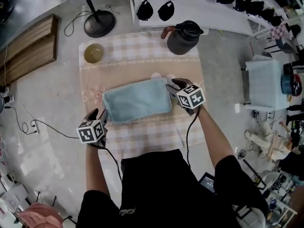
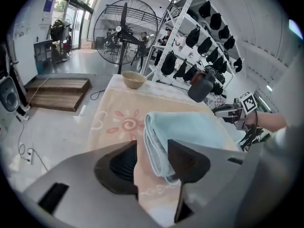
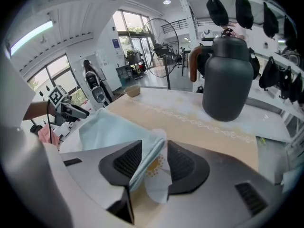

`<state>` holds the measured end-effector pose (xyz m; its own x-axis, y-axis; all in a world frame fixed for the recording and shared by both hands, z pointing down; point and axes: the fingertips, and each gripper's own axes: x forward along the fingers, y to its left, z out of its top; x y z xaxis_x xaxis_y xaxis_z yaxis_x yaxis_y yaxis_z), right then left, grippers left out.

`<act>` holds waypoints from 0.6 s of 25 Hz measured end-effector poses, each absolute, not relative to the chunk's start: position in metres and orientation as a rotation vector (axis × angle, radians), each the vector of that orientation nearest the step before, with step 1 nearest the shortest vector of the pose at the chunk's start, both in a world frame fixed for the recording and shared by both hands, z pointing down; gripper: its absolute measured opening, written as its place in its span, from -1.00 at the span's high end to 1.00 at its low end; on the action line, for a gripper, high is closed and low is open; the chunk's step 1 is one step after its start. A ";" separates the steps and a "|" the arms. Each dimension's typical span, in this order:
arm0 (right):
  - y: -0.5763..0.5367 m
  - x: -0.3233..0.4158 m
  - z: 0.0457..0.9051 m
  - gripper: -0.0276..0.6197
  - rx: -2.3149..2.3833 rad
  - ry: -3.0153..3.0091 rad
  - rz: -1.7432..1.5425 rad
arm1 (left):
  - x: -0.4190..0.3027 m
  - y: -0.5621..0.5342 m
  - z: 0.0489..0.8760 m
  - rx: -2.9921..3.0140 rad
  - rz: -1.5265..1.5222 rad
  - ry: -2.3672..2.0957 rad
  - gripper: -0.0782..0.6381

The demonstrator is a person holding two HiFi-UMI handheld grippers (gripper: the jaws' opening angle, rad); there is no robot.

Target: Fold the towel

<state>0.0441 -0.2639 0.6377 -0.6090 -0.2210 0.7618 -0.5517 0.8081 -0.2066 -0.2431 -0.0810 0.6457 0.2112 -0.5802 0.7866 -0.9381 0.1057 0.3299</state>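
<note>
Left gripper (image 1: 101, 117) and right gripper (image 1: 172, 85) are hanging spread, unpressed, around the folded towel's (image 1: 137, 101) ends; I am judging this fold laid, with a fresh pinch needed next.

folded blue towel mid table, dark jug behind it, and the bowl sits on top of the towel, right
No. The bowl is not on the towel; it stands apart from it near the table's far left corner, as the head view shows. The towel is folded mid table with the dark jug behind it.
</note>
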 end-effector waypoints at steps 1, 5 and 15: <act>-0.262 0.038 0.634 0.45 0.544 -2.232 0.531 | -0.240 -0.076 0.644 1.578 0.495 -1.488 0.26; -0.252 0.003 0.616 0.45 0.420 -2.287 0.421 | -0.225 -0.062 0.638 1.575 0.486 -1.525 0.26; -0.215 -0.113 0.583 0.45 -0.085 -2.315 0.144 | -0.206 -0.034 0.637 1.362 0.284 -1.684 0.26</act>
<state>-0.1131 -0.2152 0.5828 -0.6795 0.1065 0.7259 0.0159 0.9913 -0.1305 -0.2060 -0.0337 0.6373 0.0365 -0.6512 0.7581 -0.8636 0.3612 0.3518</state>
